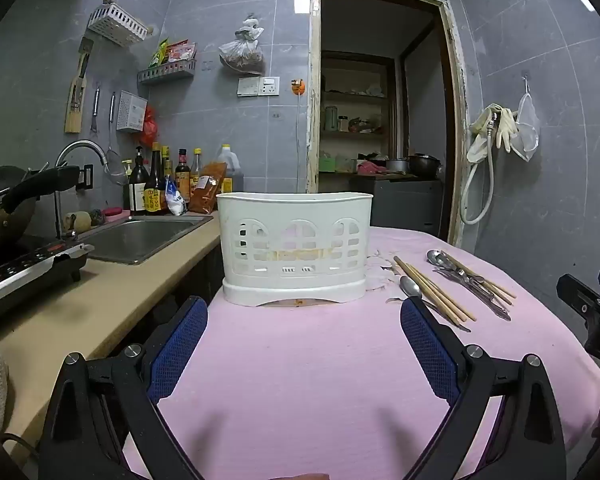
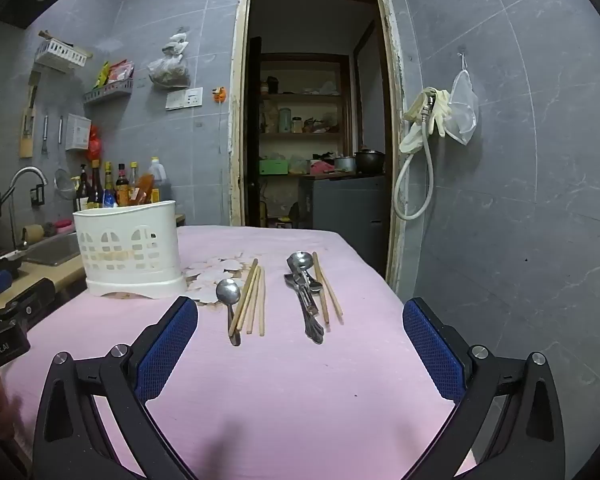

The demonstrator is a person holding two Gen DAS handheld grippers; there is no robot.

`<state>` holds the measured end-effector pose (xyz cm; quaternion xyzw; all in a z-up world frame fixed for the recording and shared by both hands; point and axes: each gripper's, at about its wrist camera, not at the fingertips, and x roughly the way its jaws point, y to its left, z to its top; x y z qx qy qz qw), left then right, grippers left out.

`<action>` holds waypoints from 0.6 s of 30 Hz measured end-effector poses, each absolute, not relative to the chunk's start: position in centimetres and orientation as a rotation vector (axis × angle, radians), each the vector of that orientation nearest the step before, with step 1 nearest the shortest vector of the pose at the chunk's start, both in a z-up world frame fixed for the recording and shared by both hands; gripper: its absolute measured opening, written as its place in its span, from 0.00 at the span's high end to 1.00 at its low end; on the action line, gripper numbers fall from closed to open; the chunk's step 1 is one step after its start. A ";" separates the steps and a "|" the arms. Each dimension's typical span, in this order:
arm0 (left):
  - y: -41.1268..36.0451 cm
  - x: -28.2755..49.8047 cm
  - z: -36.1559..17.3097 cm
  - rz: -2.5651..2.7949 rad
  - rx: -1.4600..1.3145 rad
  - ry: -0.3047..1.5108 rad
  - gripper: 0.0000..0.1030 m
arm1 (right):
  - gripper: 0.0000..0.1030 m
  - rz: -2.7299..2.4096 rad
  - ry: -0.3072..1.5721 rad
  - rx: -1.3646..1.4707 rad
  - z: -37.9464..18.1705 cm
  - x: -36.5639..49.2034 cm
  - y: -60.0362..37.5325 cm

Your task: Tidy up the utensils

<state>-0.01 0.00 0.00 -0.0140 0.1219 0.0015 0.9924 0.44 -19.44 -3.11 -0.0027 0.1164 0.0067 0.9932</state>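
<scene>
Pink cloth [image 2: 300,380] holds spoons [image 2: 305,292] and chopsticks [image 2: 254,300] beside my basket [image 2: 130,248]; both tongs [image 1: 304,344] [image 2: 300,344] gape wide, empty, ready to grab.

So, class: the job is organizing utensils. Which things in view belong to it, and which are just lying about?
Belongs to the job:
white caddy
spoons
chopsticks

Just lying about:
sauce bottles
sink
pan
rubber gloves
</scene>
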 end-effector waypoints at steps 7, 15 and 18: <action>-0.1 -0.1 0.0 0.004 -0.029 0.247 0.08 | 0.00 0.016 0.227 -0.005 -3.1 0.5 -19.4; 0.0 0.0 0.0 0.001 -0.035 0.252 0.08 | 0.00 0.025 0.232 -0.006 -3.2 0.6 -18.9; 0.0 0.0 0.0 0.001 -0.034 0.252 0.08 | 0.00 0.027 0.233 -0.007 -3.2 0.7 -18.8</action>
